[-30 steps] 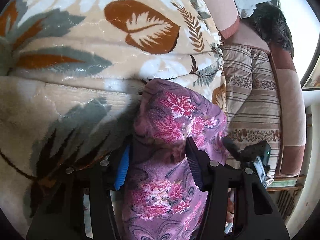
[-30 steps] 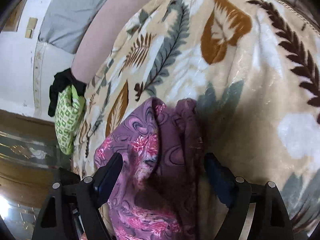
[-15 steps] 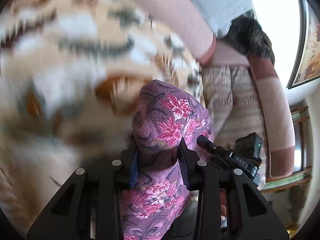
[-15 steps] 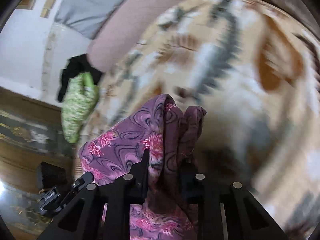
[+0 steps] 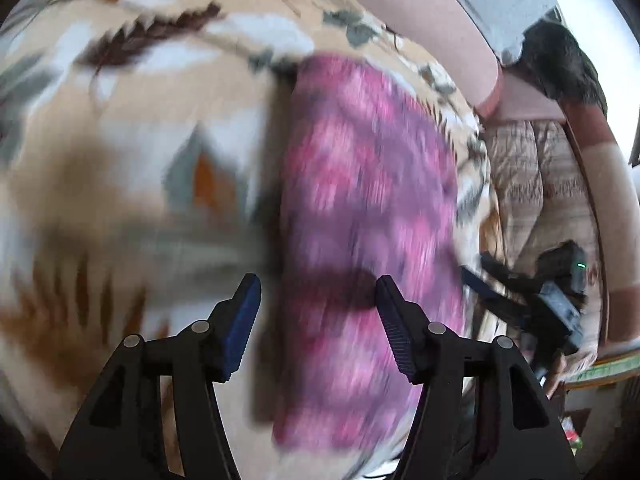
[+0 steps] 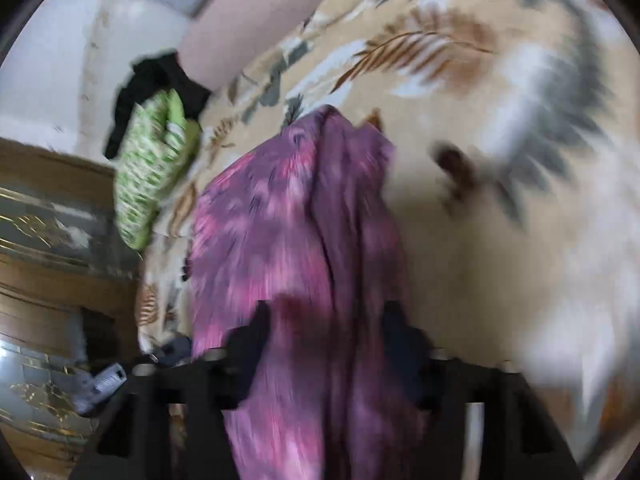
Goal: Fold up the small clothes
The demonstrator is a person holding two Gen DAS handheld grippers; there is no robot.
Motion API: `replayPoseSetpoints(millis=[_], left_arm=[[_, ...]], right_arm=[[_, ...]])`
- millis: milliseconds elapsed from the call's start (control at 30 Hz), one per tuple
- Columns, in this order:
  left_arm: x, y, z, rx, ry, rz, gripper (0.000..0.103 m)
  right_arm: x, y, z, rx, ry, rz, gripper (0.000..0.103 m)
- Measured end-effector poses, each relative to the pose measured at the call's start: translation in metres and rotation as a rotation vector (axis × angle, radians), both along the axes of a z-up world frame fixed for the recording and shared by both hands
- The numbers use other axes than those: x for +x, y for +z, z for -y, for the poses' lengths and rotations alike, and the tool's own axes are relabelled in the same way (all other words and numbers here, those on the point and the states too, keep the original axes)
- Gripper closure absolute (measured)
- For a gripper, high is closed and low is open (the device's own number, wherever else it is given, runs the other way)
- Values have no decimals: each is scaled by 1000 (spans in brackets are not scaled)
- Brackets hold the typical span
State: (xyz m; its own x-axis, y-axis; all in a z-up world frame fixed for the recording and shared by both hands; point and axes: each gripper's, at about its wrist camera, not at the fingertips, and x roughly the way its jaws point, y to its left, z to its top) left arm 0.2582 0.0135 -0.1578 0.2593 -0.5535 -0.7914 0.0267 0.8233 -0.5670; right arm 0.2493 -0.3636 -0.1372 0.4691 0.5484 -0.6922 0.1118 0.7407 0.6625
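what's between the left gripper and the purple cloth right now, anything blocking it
Nothing visible. The purple floral cloth lies on the leaf-print blanket right ahead of the left gripper. Its jaws have just been opening, and neither pad appears to press the cloth, though the picture is blurred.

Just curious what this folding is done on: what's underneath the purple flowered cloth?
The purple flowered cloth lies on a beige leaf-patterned blanket. What the blanket covers is hidden.
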Motion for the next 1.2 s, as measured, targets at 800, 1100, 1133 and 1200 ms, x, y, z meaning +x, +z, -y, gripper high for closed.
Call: replayPoseSetpoints(millis=[800,1100,1133,1200], left_arm=[[-86,-1,50,138,-68,134,41],[-74,-19,7,-26,32,37,42],[-72,-19,10,-23,31,29,42],[-74,-20,9,-7,23,40,43]], right_arm=[[-52,-9,-27,-261,7,-4,94],[-66,1,-31,-319,-10,5,27],[-68,-3,-29,-307,-22,-5,26],[-68,-11,-27,-278,-8,-50,27]])
